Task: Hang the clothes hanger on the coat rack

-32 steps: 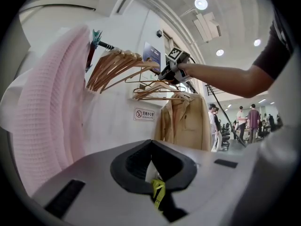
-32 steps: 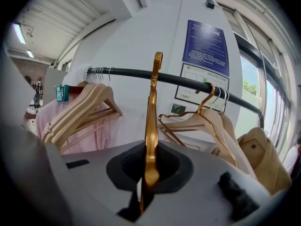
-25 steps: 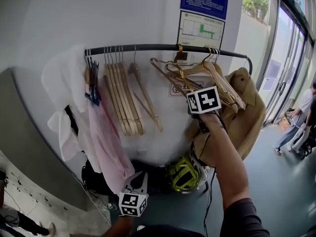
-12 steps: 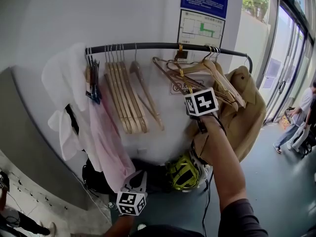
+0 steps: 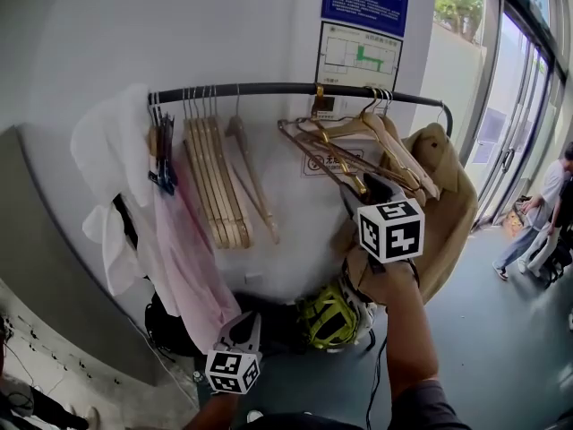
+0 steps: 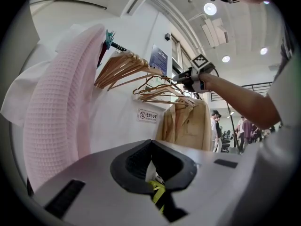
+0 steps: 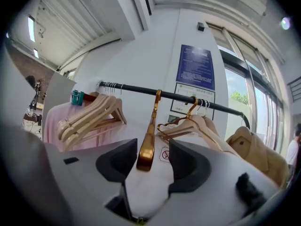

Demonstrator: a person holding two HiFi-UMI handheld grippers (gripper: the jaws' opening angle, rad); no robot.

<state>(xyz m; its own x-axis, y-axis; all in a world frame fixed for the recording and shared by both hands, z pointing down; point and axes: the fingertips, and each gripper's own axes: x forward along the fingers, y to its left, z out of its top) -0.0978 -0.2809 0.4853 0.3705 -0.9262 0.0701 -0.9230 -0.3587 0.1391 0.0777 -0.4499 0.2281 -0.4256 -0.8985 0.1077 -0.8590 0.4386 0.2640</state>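
Left gripper (image 6: 151, 147), near and low: fingers pressed together, nothing in them, idle. Right gripper (image 7: 150, 163): fingers have just been opening and now stand spread. The end of the gold hanger (image 7: 148, 140) is between them, untouched. Its hook sits over the rail (image 7: 131, 89), far, with wooden hangers (image 7: 89, 117) to its left. Step, as judged: release and clear. Draw straight back, level, brushing neither side, or the hanger may swing or unhook.

Lit brightly and evenly by daylight through the glass doors (image 5: 524, 141) and round ceiling lamps (image 6: 210, 8). Left only soft shadows behind the coat rack (image 5: 269, 89) on the white wall (image 5: 81, 34). Bowed hard at the fisheye edges, went black in the gripper-view corners, blurred up close.
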